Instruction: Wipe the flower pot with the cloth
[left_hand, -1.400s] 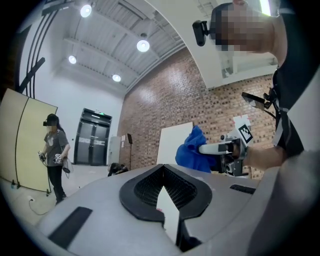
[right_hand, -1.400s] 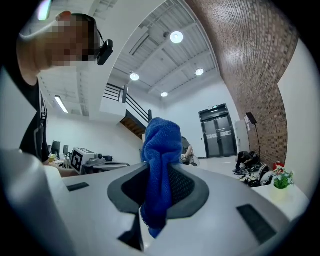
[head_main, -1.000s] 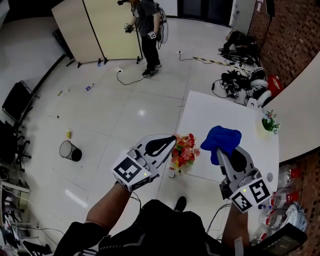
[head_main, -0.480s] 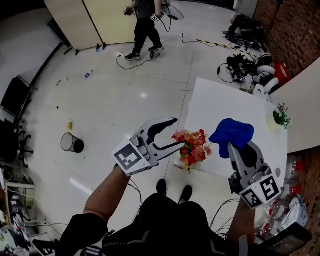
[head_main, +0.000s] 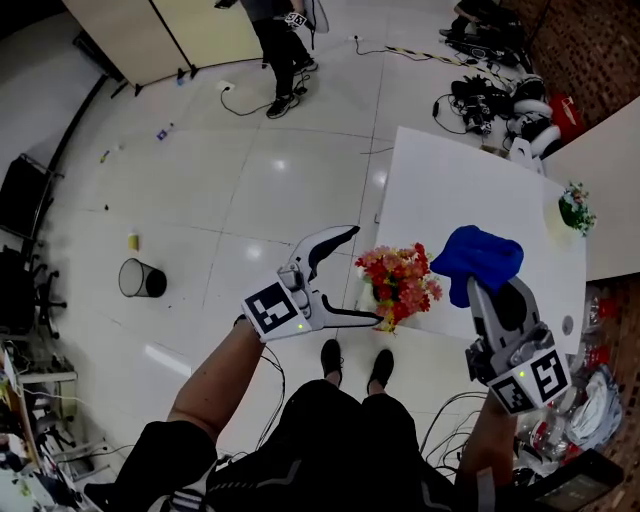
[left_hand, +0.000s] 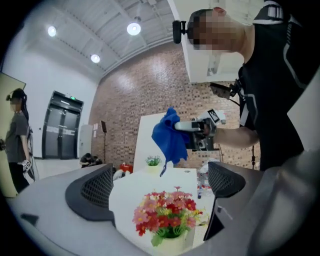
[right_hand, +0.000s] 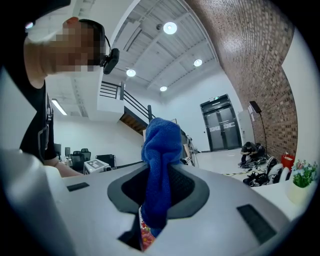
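A small white flower pot (head_main: 368, 297) with red, pink and yellow flowers (left_hand: 167, 216) stands at the near left corner of the white table (head_main: 450, 195). My left gripper (head_main: 366, 276) is level beside the pot. Its jaws are opening wide; the flowers sit between and just past the pads, untouched. My right gripper (head_main: 482, 288) is shut on a blue cloth (head_main: 480, 256), which it holds above the table just right of the flowers. In the right gripper view the cloth (right_hand: 160, 160) bunches up out of the jaws and hides most of what lies ahead.
A second small pot with a green plant (head_main: 575, 208) stands at the table's far right edge. A black bin (head_main: 140, 278) and cables lie on the floor to the left. A person (head_main: 280, 40) stands far off. Gear (head_main: 500, 95) is piled beyond the table.
The left jaws have gone from shut to wide open, and that gripper has sunk beside the flower pot. The right gripper with the cloth has drifted a little right.
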